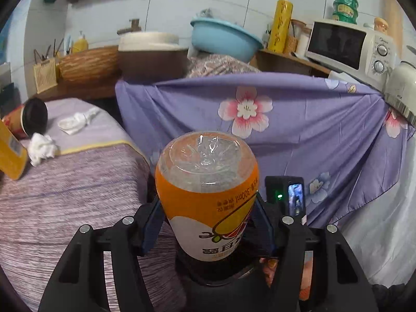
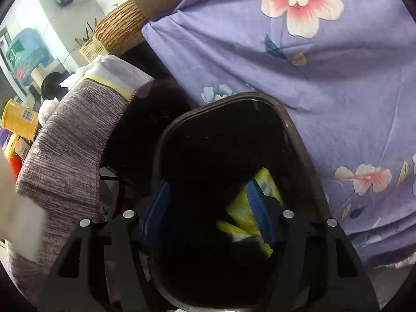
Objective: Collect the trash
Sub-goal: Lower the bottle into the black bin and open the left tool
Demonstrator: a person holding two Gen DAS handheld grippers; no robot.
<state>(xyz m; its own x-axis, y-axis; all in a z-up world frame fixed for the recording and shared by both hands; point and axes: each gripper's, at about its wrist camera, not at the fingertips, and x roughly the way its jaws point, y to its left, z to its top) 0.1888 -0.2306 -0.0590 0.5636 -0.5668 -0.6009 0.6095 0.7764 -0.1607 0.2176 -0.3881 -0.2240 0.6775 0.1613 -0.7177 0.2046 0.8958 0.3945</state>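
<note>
My left gripper (image 1: 206, 218) is shut on a clear plastic bottle with an orange label (image 1: 208, 189), its base pointing away from me. It hangs beside the purple-covered table (image 1: 65, 195). On that table lie a tipped paper cup with a black lid (image 1: 28, 119), two crumpled white tissues (image 1: 43, 148) and a yellow box (image 1: 10, 153). My right gripper (image 2: 208, 208) is open and empty, right over the black trash bin (image 2: 299, 140). A yellow wrapper (image 2: 244, 213) lies inside the bin.
A purple floral cloth (image 1: 312, 135) drapes the counter behind. On the counter stand a microwave (image 1: 348, 46), a blue basin (image 1: 223, 36), a brown pot (image 1: 153, 57) and a wicker basket (image 1: 88, 65). The other gripper (image 1: 286, 195) shows just right of the bottle.
</note>
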